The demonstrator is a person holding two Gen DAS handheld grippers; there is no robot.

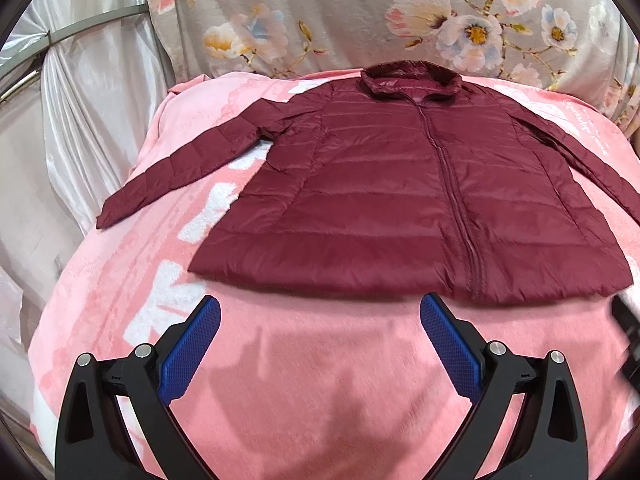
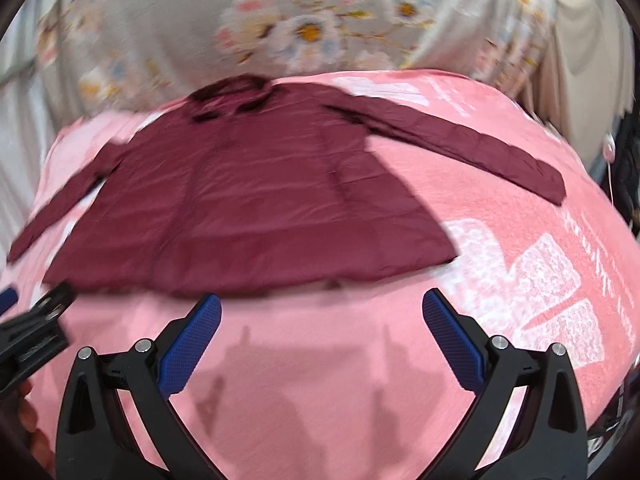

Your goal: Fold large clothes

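Showing the start of the task: in the left wrist view the maroon jacket [image 1: 404, 196] lies flat and zipped on the pink blanket [image 1: 320, 380], just ahead of the left gripper [image 1: 320, 312], whose jaws stand wide apart and hold nothing. Both sleeves are spread outward — no fold yet made. In the right wrist view, blurred, the jacket sits ahead and left of the right gripper [image 2: 320, 312], jaws likewise apart and empty; every fold remains.
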